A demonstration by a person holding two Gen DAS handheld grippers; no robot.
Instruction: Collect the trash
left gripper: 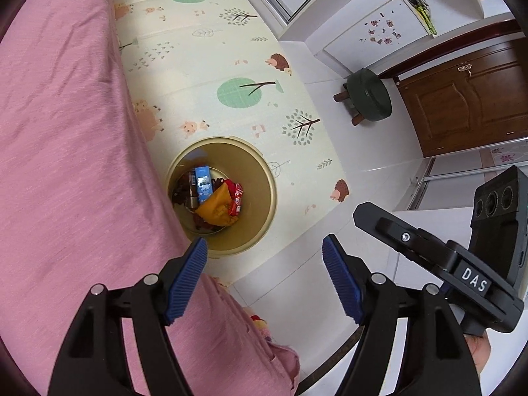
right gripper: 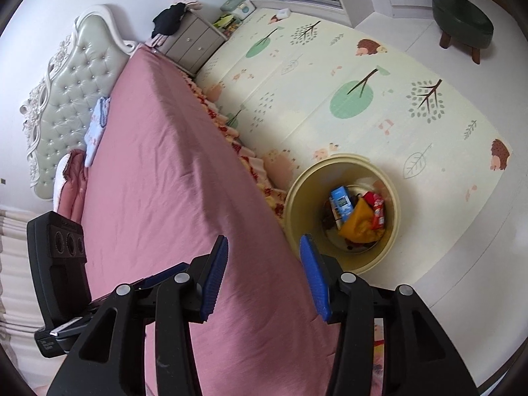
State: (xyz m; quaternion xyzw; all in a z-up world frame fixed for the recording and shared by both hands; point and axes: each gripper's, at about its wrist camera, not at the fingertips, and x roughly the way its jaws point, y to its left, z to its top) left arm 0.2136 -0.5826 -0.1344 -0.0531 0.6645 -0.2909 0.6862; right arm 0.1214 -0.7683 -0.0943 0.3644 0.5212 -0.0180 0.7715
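Observation:
A beige round bin (left gripper: 255,171) stands on the play mat against the bed's side. Inside lie a blue carton (left gripper: 203,181), a yellow bag (left gripper: 217,209) and a red wrapper (left gripper: 236,198). My left gripper (left gripper: 264,264) hangs above the bin's near rim, open, with nothing between its blue pads. In the right wrist view the bin (right gripper: 305,198) holds the same carton (right gripper: 341,203), bag (right gripper: 358,222) and wrapper (right gripper: 378,209). My right gripper (right gripper: 264,264) is open and empty over the bed's edge, just left of the bin.
A pink-covered bed (right gripper: 165,165) fills the left side, with a tufted headboard (right gripper: 66,99) and a nightstand (right gripper: 194,43) beyond. A patterned play mat (left gripper: 198,59) covers the floor. A green stool (left gripper: 369,95) and a brown door (left gripper: 468,105) stand to the right on white tiles.

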